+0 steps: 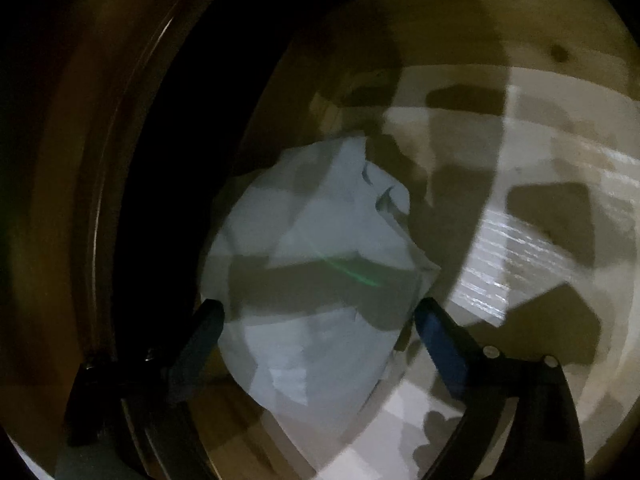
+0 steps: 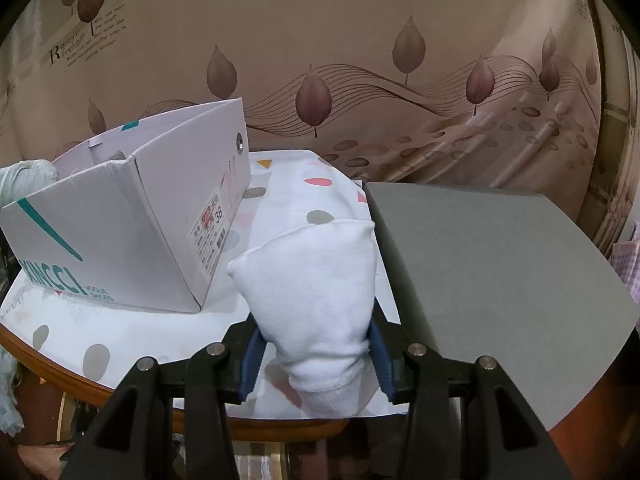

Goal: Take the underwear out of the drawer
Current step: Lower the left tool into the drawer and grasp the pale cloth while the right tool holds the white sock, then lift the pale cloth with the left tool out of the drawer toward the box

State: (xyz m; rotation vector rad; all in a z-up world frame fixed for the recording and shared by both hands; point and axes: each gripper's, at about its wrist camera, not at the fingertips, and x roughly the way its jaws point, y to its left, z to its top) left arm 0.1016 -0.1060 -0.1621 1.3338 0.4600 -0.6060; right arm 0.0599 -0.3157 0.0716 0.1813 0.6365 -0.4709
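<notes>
On my left feed the left gripper (image 1: 318, 314) has its jaws spread wide, the dark fingers at seven and five o'clock, and a pale crumpled piece of underwear (image 1: 316, 248) lies between them on the floor of the drawer (image 1: 540, 184); I can't see either pad pressing it. The picture is dim and smeared (hard shadows cross everything), so the fabric's folds are hard to read, and the nine o'clock side is nearly black. The drawer's wooden wall (image 1: 480, 36) curves round at one o'clock.

On my right feed the right gripper (image 2: 316, 350) has its jaws pinching a white cloth bundle (image 2: 316, 280), its lower end cut off behind the frame. Beyond it, a patterned cloth covers the table (image 2: 48, 350). A white shoebox (image 2: 120, 232) stands at ten o'clock, a grey board (image 2: 480, 260) at three, and a leaf-print curtain (image 2: 360, 40) hangs at twelve.
</notes>
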